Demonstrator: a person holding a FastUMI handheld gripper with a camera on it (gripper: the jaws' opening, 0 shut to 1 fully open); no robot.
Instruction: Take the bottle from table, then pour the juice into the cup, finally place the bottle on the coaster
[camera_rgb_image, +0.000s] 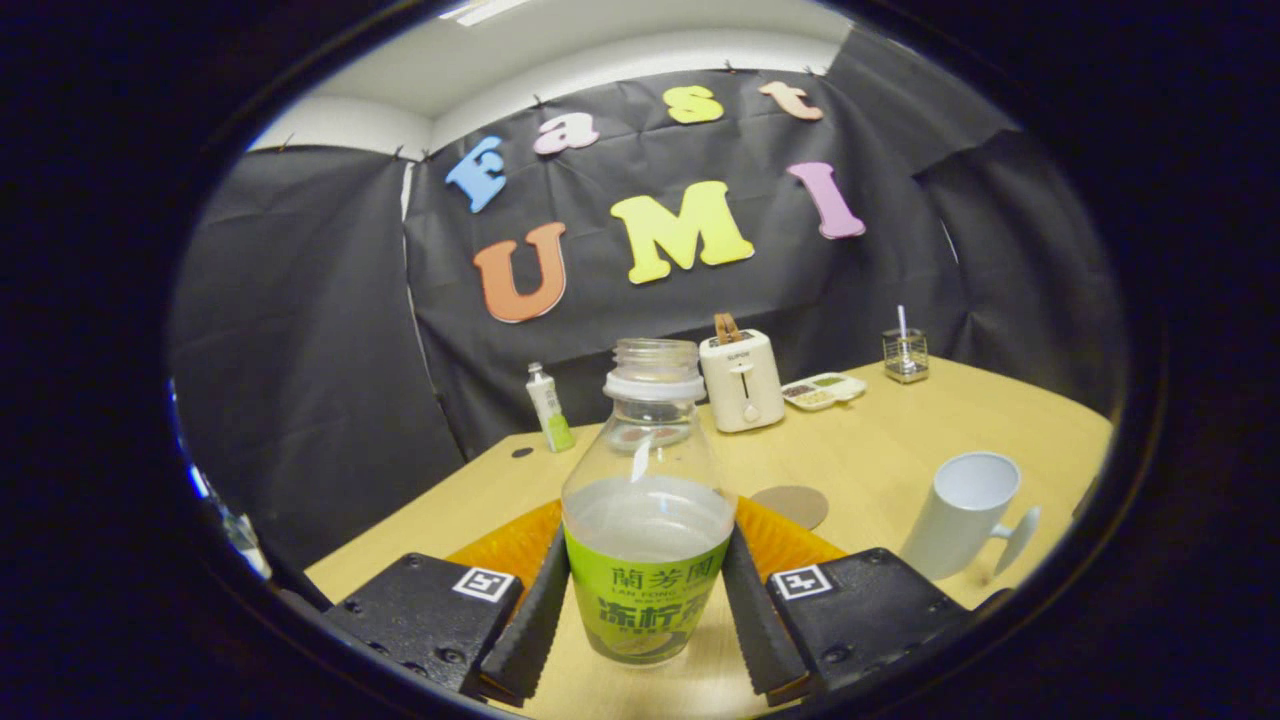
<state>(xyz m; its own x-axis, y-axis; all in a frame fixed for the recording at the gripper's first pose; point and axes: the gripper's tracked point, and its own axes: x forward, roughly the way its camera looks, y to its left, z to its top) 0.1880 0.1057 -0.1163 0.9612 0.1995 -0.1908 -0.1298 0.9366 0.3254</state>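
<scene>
Noted first, far left at the back of the table (900, 440) near the wall, a small tube (549, 407) standing upright, well apart from everything in play. Found the gripper (645, 540) next, closed on the bottle (648, 560): both fingers (535, 610) pressed against the label, one on each side, with the bottle upright between them. Saw no cap on its neck and juice filling roughly the lower half. Could not tell whether the base rested on the table or hung just clear of it. Judged the taking, then, as either done or all but done. Passed a toaster (742, 380) beyond the bottle's neck, against the wall. Spotted the coaster (790, 505) just behind the bottle and a little to its right, flat on the table and bare, so counted the final placing as not yet done. Glimpsed further back a tray (823, 390) with small compartments, and beside it a holder (905, 355) with a straw-like stick in it, neither part of the job. Reached last the cup (965, 510), on the table well to the right of the fingers, handle turned away from the bottle, mouth open. Made out no juice in the part of its inside that showed, so reckoned the pour still lay ahead. Left to do, by this reading: carry right, tip over the cup, then set down on the coaster.
</scene>
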